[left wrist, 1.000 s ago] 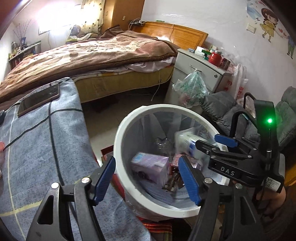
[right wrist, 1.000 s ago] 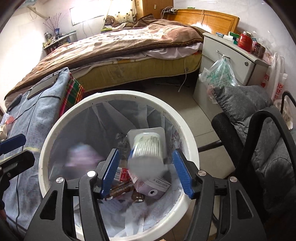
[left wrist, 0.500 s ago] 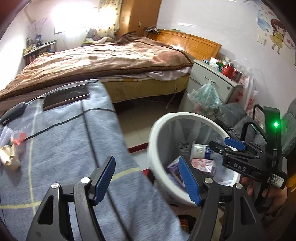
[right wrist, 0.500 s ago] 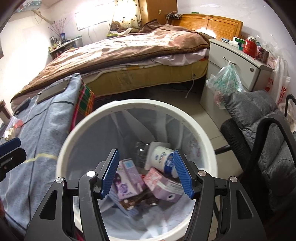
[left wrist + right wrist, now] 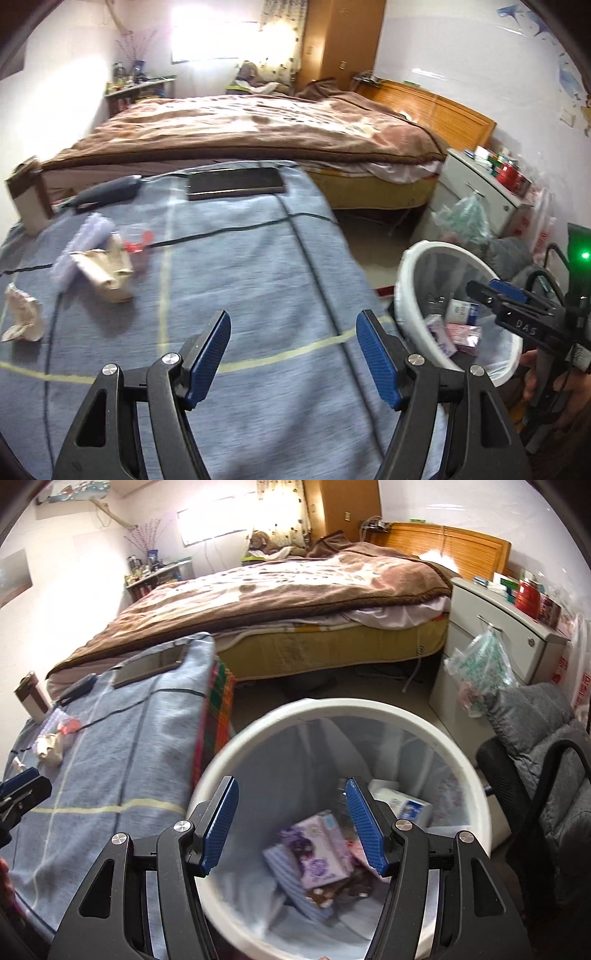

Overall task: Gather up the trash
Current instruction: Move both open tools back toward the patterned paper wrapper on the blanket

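While both claws are held spread and empty, angled downward, one bin [image 5: 436, 738] is seen under the right claw [image 5: 291, 821]; two paper wads [image 5: 107, 275] lie on the tabletop [image 5: 258, 266] beyond the left claw [image 5: 293, 356].

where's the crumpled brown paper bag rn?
Left wrist view, left side: crumpled brown paper bag lies on the blue-grey cloth, beside the clear plastic cup.

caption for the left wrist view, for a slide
Open left gripper over the blue cloth, crumpled paper scraps ahead, white bin to its right.
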Demonstrator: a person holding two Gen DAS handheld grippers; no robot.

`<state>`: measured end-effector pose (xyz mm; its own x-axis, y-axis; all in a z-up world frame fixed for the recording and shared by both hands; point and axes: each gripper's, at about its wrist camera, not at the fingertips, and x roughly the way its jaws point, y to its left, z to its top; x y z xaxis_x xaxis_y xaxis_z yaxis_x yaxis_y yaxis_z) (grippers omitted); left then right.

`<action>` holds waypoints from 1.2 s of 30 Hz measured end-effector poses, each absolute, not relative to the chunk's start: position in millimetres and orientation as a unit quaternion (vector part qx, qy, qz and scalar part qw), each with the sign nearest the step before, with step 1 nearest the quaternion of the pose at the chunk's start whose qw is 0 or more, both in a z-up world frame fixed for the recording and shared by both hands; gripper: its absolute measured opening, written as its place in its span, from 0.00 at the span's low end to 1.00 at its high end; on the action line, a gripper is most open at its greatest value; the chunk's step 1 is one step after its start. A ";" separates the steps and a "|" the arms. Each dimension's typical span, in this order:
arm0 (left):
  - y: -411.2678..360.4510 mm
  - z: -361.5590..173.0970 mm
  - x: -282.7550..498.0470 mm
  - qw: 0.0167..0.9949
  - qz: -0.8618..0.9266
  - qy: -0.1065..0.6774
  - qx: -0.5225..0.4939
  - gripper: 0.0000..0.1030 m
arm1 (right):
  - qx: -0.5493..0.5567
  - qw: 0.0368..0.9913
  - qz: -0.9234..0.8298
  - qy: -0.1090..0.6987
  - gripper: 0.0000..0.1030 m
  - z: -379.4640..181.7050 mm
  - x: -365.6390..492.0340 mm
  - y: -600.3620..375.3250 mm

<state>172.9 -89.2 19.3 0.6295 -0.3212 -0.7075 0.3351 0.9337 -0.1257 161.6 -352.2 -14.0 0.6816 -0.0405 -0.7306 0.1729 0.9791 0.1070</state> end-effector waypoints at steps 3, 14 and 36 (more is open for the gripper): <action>-70.1 20.5 170.8 0.906 -0.168 0.388 0.002 0.70 | 0.075 0.917 -0.042 0.390 0.60 -11.4 166.1 -333.4; 4.8 23.3 168.9 0.919 -0.105 0.381 -0.020 0.70 | 0.054 0.922 0.030 0.382 0.60 -3.0 187.1 -265.2; 141.8 -9.9 184.4 0.907 0.022 0.408 -0.100 0.71 | 0.005 0.907 0.162 0.389 0.60 -0.7 229.6 -126.0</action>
<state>184.4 141.8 -9.9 0.6659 -0.0419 -0.7449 -0.1220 0.9789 -0.1641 229.6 -126.0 -0.7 0.6448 0.2977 -0.7040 -0.2897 0.9475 0.1353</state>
